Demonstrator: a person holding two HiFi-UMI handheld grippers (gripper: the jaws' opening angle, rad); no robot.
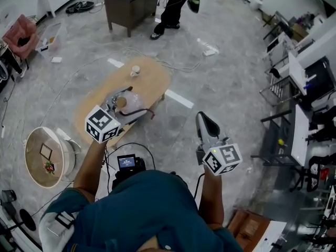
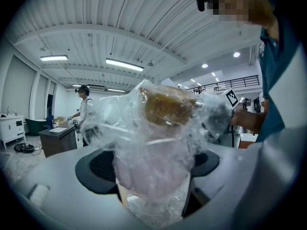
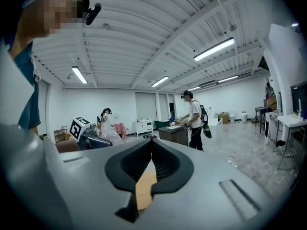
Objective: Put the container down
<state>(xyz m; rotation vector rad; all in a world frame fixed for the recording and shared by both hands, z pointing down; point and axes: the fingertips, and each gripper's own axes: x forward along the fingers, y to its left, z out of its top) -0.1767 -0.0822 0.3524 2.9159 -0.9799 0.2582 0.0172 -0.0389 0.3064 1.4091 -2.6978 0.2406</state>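
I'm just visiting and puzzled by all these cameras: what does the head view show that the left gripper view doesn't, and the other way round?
Only the head view shows the oval wooden table and the small cup standing on it. Only the left gripper view shows the ceiling lights and the left gripper with its jaws clamped on the container. Both show that plastic-wrapped container, the right gripper's marker cube, and a person at a dark desk.

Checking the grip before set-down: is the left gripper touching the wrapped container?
Touching. The left gripper view shows the left gripper clamped on the wrapped container, both jaws pressing its sides.
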